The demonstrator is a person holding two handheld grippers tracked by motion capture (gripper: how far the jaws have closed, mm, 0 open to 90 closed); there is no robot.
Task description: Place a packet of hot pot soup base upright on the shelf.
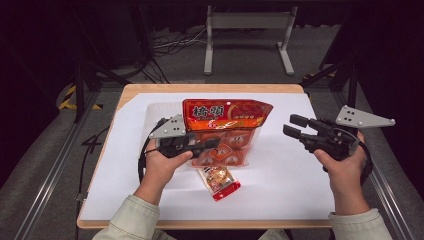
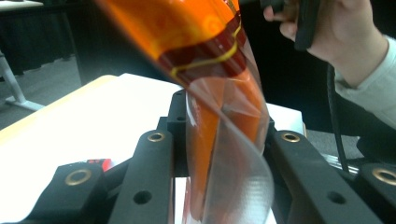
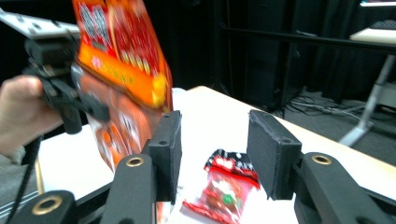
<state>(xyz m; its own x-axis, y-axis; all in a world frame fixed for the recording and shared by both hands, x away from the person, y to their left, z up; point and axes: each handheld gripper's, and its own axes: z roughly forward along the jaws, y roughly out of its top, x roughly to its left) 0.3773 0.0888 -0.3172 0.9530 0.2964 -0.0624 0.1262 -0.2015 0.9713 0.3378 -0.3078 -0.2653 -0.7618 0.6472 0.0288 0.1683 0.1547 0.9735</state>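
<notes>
The snack bag (image 1: 225, 131) is gripped by the left gripper (image 1: 212, 143). One small packet (image 1: 218, 181) lies just beside the bag; emptying appears barely begun. The right gripper (image 1: 291, 125) is held released.

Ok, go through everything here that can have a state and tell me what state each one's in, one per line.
Left gripper: shut on the snack bag, holding it off the table.
Right gripper: open, holding nothing.
Snack bag: held upright, clear lower part showing small packets inside.
Small packet: lying flat on the white sheet, untouched.
White sheet: spread flat over the table.
</notes>
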